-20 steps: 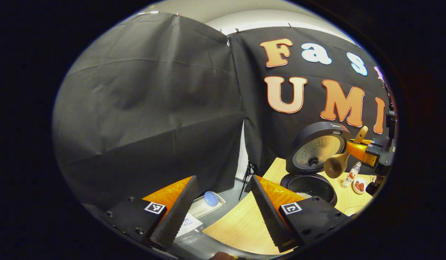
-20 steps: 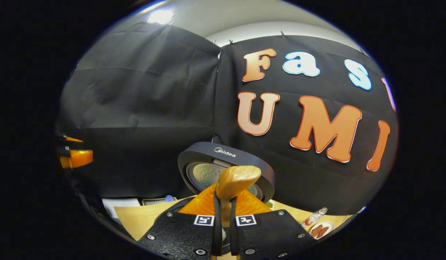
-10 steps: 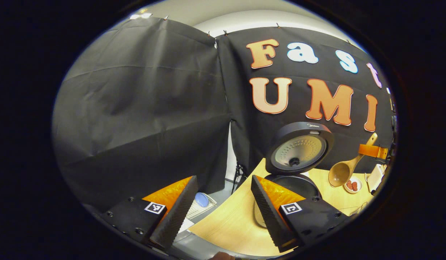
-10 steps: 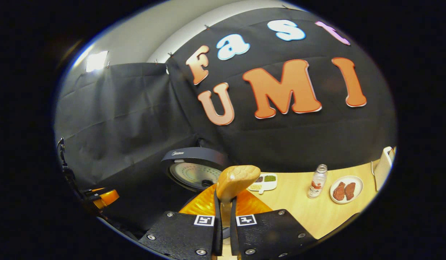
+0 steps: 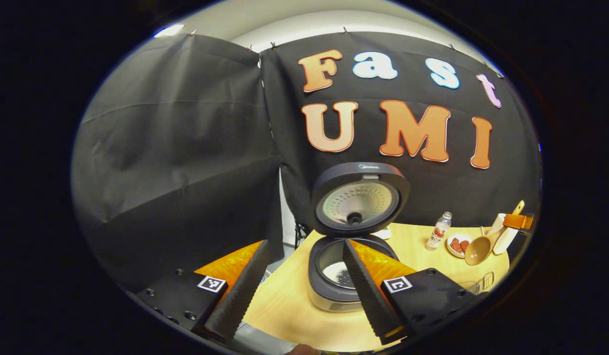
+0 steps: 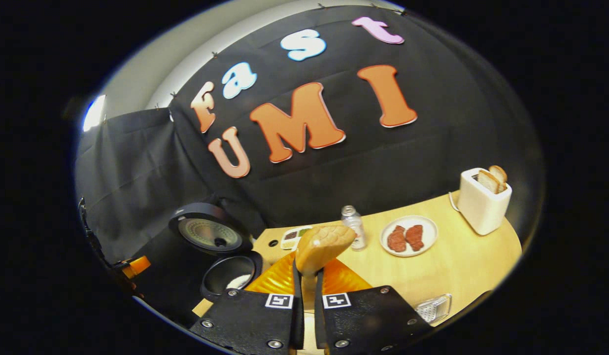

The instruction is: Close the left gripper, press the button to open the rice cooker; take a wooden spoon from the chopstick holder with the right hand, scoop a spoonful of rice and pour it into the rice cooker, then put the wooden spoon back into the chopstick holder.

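Left gripper (image 5: 304, 291) hangs above the table's (image 5: 285, 310) near edge, jaws wide apart, aimed at the open cooker (image 5: 341, 276). Right gripper (image 6: 305, 301) is clamped on the spoon (image 6: 320, 246), off to the cooker's right near the toaster (image 6: 482, 207). Spoon axis slants, bowl low, handle up.

staged kitchen booth — black cloth wall (image 5: 176, 148) | wooden table (image 6: 457, 266) | toaster (image 6: 483, 204)

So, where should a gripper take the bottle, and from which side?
Grip the bottle around its middle, below the cap, coming level from the front. It stands upright, slim and round, which suits a sideways pinch. The plate lies close beside it, so probably avoid that side.
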